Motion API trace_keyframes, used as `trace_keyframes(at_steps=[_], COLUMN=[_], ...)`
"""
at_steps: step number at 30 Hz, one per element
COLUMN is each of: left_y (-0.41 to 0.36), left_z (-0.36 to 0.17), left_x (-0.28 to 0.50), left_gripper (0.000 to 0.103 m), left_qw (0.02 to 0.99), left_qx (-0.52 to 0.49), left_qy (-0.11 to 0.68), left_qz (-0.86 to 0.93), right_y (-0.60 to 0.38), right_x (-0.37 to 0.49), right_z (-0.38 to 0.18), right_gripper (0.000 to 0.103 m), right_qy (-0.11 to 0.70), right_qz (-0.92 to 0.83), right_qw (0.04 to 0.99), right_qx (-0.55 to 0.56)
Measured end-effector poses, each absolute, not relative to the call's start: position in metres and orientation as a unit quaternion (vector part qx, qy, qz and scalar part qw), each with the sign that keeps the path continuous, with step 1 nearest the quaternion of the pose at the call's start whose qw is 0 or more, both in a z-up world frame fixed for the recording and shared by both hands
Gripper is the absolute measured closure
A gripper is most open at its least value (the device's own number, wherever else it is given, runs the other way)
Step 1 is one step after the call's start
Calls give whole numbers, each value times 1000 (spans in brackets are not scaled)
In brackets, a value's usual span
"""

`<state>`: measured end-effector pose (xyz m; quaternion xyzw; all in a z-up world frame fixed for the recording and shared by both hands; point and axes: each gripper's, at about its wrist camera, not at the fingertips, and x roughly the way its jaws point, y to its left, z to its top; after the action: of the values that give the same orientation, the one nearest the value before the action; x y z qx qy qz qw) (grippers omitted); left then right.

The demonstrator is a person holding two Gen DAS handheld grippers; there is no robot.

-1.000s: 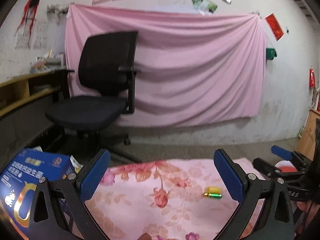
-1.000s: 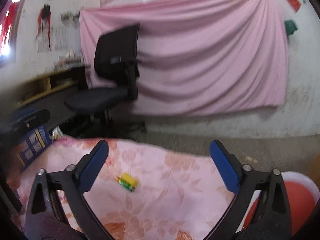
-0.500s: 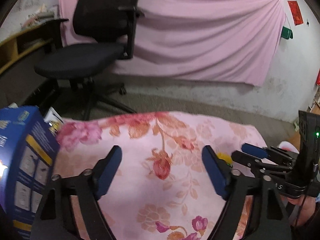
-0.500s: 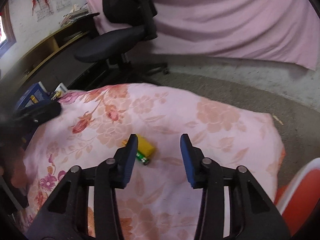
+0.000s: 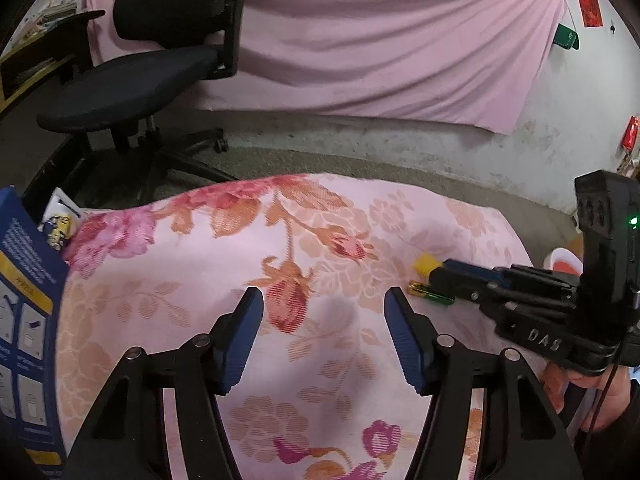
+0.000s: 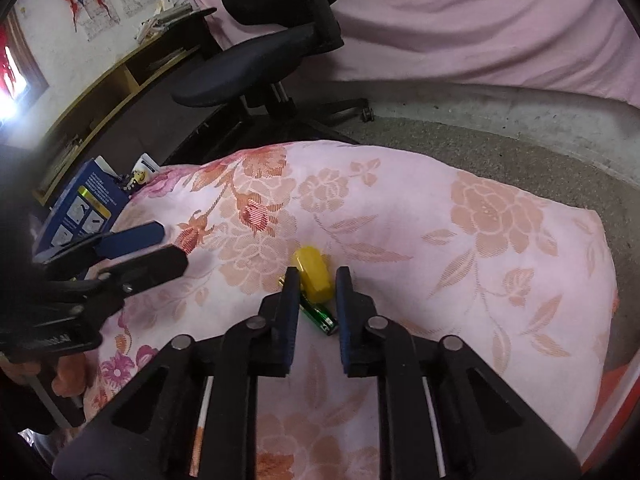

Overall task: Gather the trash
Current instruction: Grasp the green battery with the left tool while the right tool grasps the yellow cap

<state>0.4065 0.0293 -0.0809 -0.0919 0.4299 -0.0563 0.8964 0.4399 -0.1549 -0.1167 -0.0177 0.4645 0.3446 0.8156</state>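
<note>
A yellow block [image 6: 313,273] and a green battery [image 6: 319,316] lie touching mid-tabletop on the floral cloth [image 6: 460,248], between the closing, not yet gripping right tongs [image 6: 317,280]; the left tongs [image 5: 323,302], also narrowing, hover empty nearby.

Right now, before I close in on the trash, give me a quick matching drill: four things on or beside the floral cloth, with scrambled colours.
Things:
1 battery
2 small block
3 cardboard box
4 office chair

Colours:
A black
B green
C yellow
D blue

Pairs: 1-B, 2-C, 3-D, 4-A
</note>
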Motion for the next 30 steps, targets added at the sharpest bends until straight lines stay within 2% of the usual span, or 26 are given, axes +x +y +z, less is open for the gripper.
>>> trace_keyframes(at_steps=[7, 16, 17, 19, 21, 30], left_y=[-5, -68, -72, -78, -80, -81], left_z=[-89, -107, -108, -111, -113, -100], left_x=[423, 443, 444, 445, 445, 428], left_gripper=[46, 46, 47, 59, 65, 65], left_qw=[883, 865, 865, 865, 866, 878], left_qx=[-63, 21, 29, 43, 48, 23], left_qy=[455, 482, 483, 485, 485, 463], left_qz=[-94, -136, -132, -120, -110, -119], right_y=[-201, -239, -241, -247, -251, -267], right_x=[441, 436, 435, 434, 432, 410], right_z=[-107, -106, -106, -107, -107, -93], right_gripper=[65, 65, 65, 65, 65, 65], right_qy=[451, 448, 447, 447, 445, 404], right_qz=[290, 262, 262, 261, 260, 262], right_qw=[844, 855, 855, 856, 857, 876], right_qx=[10, 13, 13, 16, 19, 27])
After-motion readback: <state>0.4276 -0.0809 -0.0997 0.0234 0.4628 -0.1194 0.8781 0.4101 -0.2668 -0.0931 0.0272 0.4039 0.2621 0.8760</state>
